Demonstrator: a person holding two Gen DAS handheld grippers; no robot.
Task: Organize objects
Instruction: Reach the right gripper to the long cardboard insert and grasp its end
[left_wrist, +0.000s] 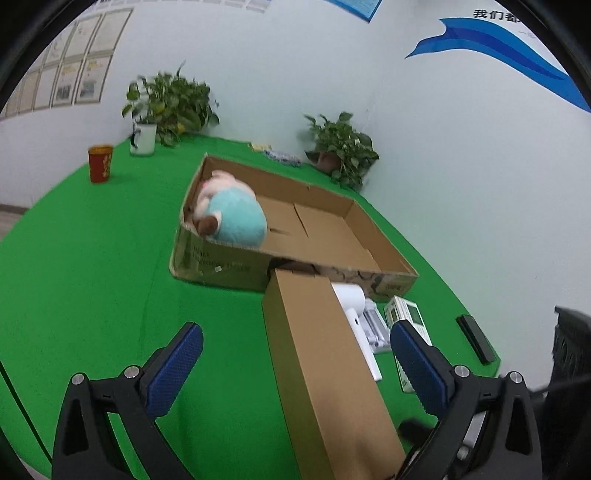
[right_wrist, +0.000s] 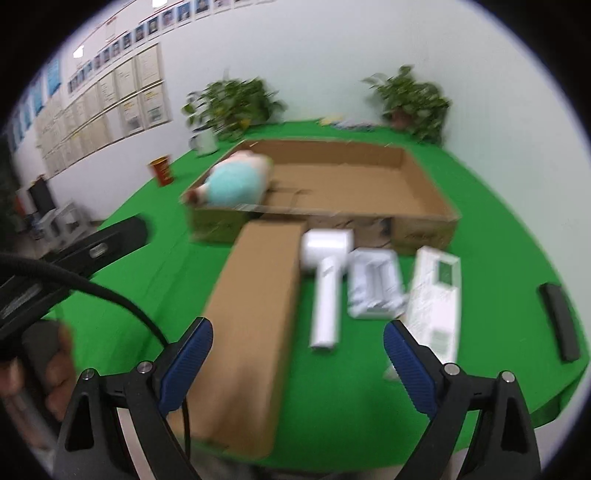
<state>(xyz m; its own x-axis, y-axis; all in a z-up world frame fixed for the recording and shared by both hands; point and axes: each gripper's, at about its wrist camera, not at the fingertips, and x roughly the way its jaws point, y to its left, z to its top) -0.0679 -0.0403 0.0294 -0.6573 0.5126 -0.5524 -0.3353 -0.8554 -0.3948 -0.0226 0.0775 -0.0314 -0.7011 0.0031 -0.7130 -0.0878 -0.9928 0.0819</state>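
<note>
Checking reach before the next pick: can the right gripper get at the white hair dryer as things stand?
Probably yes. The right gripper is open and empty, and the hair dryer lies uncovered on the green cloth ahead of it. The long cardboard box lies close alongside, leaving little room for the left finger.

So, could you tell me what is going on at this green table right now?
A person is tidying loose items into the shallow cardboard tray, holding one pair of tongs in each hand. Only the plush toy lies in it so far. The left tongs are open over the long brown box, gripping nothing. The right tongs are open too, above the table near the white hair dryer. The white charger pack, white-and-green box and black remote wait on the cloth.
</note>
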